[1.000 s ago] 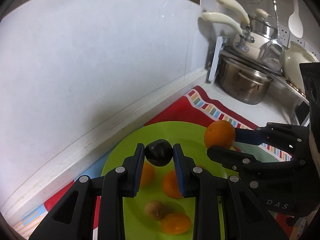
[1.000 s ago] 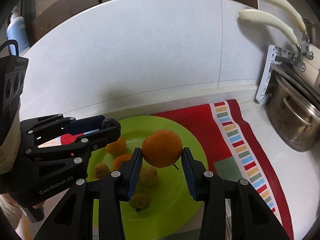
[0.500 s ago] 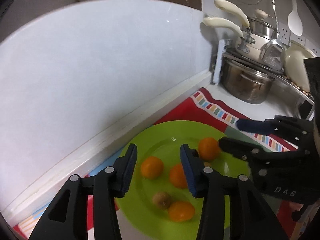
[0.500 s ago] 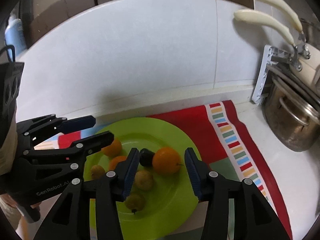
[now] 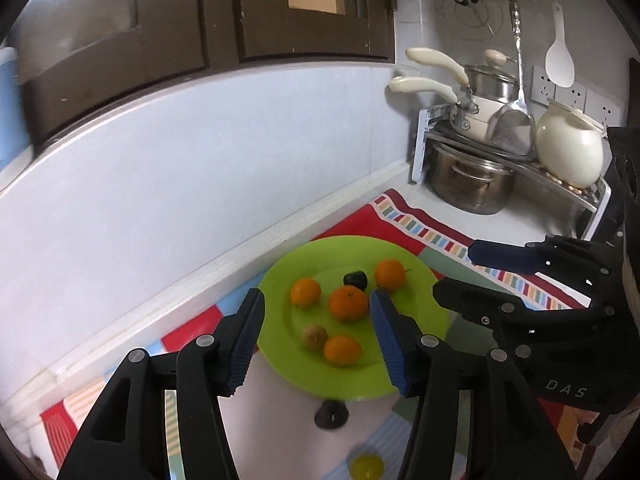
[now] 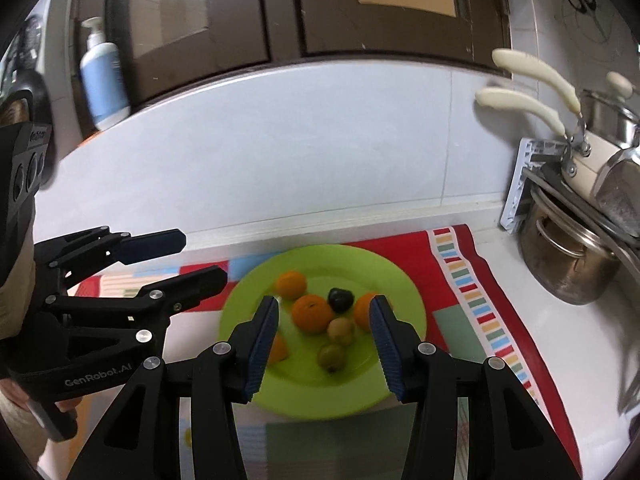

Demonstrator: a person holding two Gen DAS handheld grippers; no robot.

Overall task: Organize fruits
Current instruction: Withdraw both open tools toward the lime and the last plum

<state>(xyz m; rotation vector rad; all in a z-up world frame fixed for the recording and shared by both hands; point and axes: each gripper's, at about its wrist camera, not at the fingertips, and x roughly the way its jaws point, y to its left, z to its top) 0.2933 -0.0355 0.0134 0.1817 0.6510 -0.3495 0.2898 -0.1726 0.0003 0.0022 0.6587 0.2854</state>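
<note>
— Left gripper?
— Angled downward, jaws parted, just been opening wider; nothing between the pads.
— Right gripper?
— Also pitched downward, jaws apart, nothing gripped.
— Relative position?
— Side by side, near but apart, both pointing the same way. Left seen at the right wrist camera's left edge, right at the left wrist camera's right edge.
— Hands?
— Fingers partly visible behind the left gripper's body; otherwise hidden.

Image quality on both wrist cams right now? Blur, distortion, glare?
Left wrist view: heavy fisheye bending of the counter edge, dark vignette corners; round lime-green plate sharp, dark fruit and yellow fruit below it smeared. Right wrist view: same distortion; blue pump bottle and cream pan handles motion-blurred, mild glare on the steel pot.
</note>
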